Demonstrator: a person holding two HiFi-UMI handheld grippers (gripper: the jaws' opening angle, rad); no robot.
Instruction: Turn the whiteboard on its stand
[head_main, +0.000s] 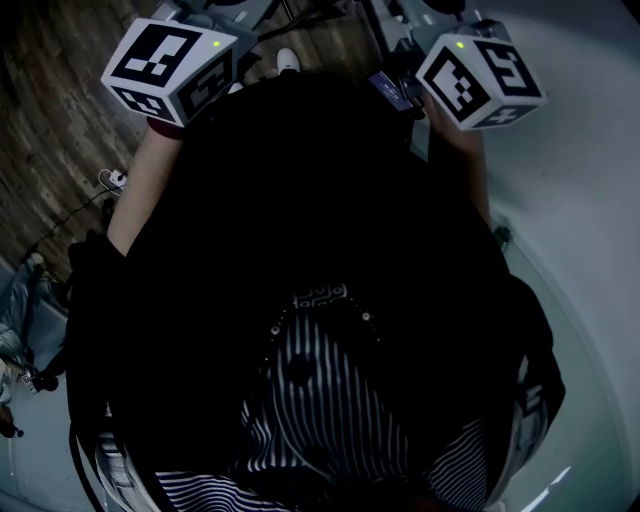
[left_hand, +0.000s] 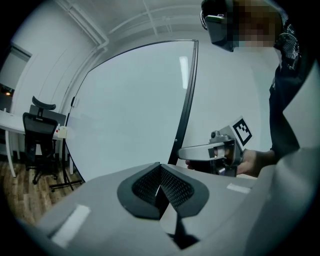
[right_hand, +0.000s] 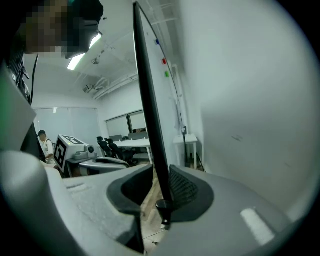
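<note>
A black office chair (left_hand: 40, 131) stands beside a white desk (left_hand: 9, 119) on wooden floor (left_hand: 20, 197).

L gripper (left_hand: 161, 189): grey moulded shell, black mesh-textured pads, pale rectangular strips on its top face. R gripper (right_hand: 156, 192): same build & colours. Each has a white cube w/ black square markers & a small green light on its top edge: L cube (head_main: 170, 62), R cube (head_main: 482, 78). Person wears a black top (head_main: 320, 200) over a black-&-white striped garment (head_main: 330, 400) w/ small round studs; dark headset (left_hand: 220, 22) on the head
</note>
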